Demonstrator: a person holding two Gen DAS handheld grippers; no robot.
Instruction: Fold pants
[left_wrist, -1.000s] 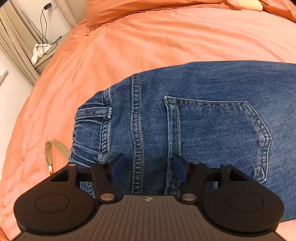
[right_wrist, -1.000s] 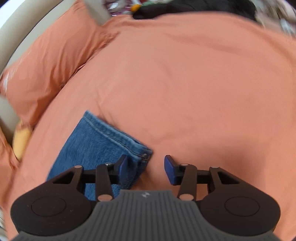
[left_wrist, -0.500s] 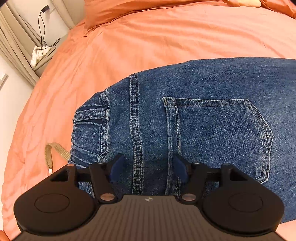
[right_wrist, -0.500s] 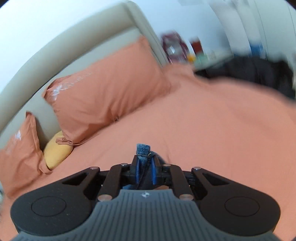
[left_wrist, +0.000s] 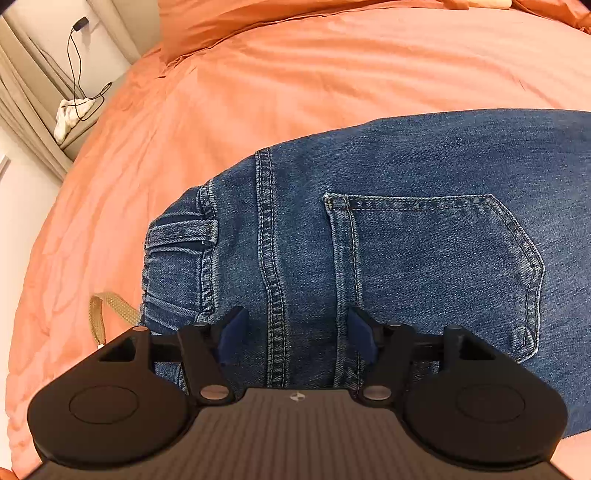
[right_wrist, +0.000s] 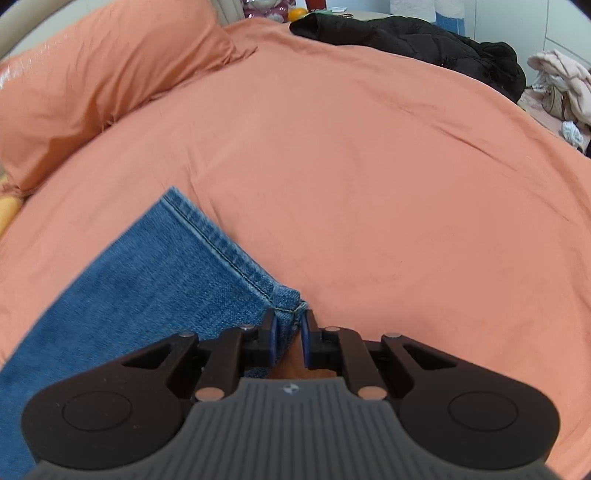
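Blue denim pants (left_wrist: 424, 229) lie flat on the orange-sheeted bed (right_wrist: 369, 166). Right claw (right_wrist: 289, 332) is clamped on the hem corner (right_wrist: 291, 308); left claw (left_wrist: 295, 332) is spread wide above the waist seam, gripping nothing. Step: first fold. Next: carry hem toward the waistband, keeping cloth taut.

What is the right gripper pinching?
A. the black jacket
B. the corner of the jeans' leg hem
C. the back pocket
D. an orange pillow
B: in the right wrist view the right gripper has its fingers closed on the hem corner of the jeans.
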